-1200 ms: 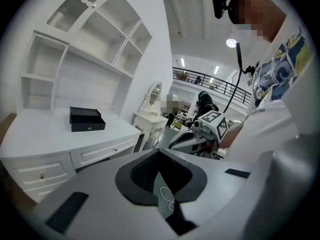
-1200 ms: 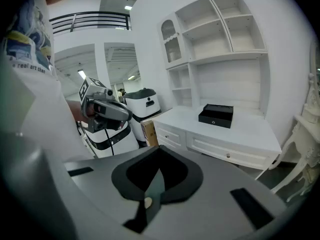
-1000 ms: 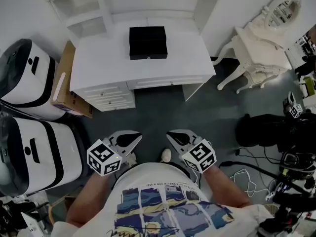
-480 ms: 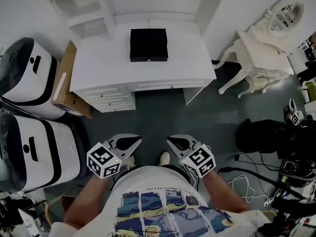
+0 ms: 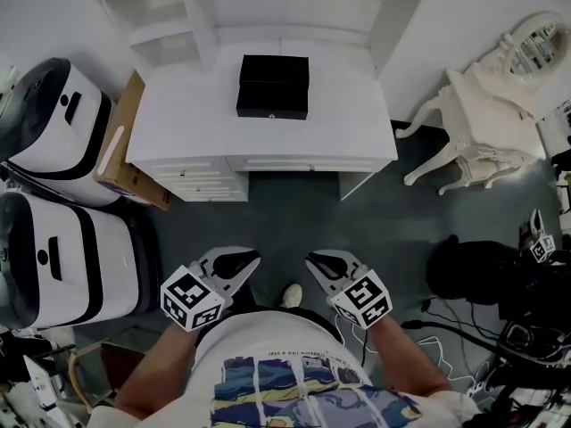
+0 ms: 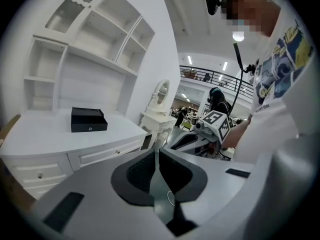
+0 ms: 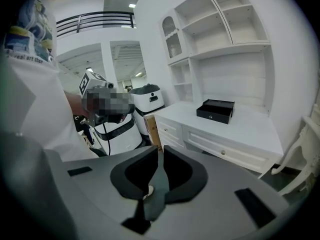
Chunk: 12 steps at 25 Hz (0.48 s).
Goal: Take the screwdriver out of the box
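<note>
The black box [image 5: 273, 86] is your landmark. It sits lid down on the white counter [image 5: 187, 123], toward the back edge. A small pale clasp shows on the side facing you. With the lid shut, the screwdriver cannot be seen. No label or brand can be made out on the box.

Both tools are well short of the box, on your side of it and over the grey floor [image 5: 285, 212]. Your left hand-held gripper [image 5: 252, 259] is nearer you and a little left of the box. Its jaws are pressed together with nothing between them. Your right hand-held gripper [image 5: 314, 261] is nearer you and a little right of the box. Its jaws are all but together, having just been easing apart by a sliver, and nothing is between them either. Each carries its cube of square black-and-white markers.

Behind the box rise white open shelves [image 5: 268, 7]. Below its front edge run the counter's drawers [image 5: 303, 163]. Left of the box a flat cardboard carton [image 5: 120, 150] leans against the counter's side. Two white-and-black machines [image 5: 53, 123] stand beyond the carton. Right of the box stands an ornate white side table [image 5: 482, 114].

Your T-shirt [image 5: 303, 382] has a painted panel print with a line of lettering above it. That lettering is too small to read.
</note>
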### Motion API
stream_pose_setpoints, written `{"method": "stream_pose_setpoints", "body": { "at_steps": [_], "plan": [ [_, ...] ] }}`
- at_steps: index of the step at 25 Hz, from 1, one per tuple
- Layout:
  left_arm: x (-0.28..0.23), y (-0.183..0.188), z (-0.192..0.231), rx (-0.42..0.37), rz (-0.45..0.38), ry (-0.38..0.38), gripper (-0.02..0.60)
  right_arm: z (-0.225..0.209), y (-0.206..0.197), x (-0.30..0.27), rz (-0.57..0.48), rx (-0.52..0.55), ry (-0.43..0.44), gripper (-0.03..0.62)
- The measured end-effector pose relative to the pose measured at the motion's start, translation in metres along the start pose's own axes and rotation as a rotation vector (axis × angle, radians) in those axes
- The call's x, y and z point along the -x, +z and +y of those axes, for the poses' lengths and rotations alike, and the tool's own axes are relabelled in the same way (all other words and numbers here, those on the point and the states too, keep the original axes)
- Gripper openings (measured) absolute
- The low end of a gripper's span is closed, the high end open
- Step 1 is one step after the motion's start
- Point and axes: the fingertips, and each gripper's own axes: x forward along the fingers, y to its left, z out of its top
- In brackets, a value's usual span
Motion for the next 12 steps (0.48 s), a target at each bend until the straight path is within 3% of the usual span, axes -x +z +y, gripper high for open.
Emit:
{"method": "stream_pose_setpoints", "body": {
  "at_steps": [6,12],
  "plan": [
    [-0.016,0.003,0.040,0.007,0.038,-0.018,0.028,-0.035,0.005,-0.024,0.032,-0.030,-0.021,0.049],
    [-0.031,0.036,0.113,-0.009,0.040,-0.076,0.035,-0.080,0.042,-0.063,0.067,-0.040,-0.103,0.052]
  ]
}}
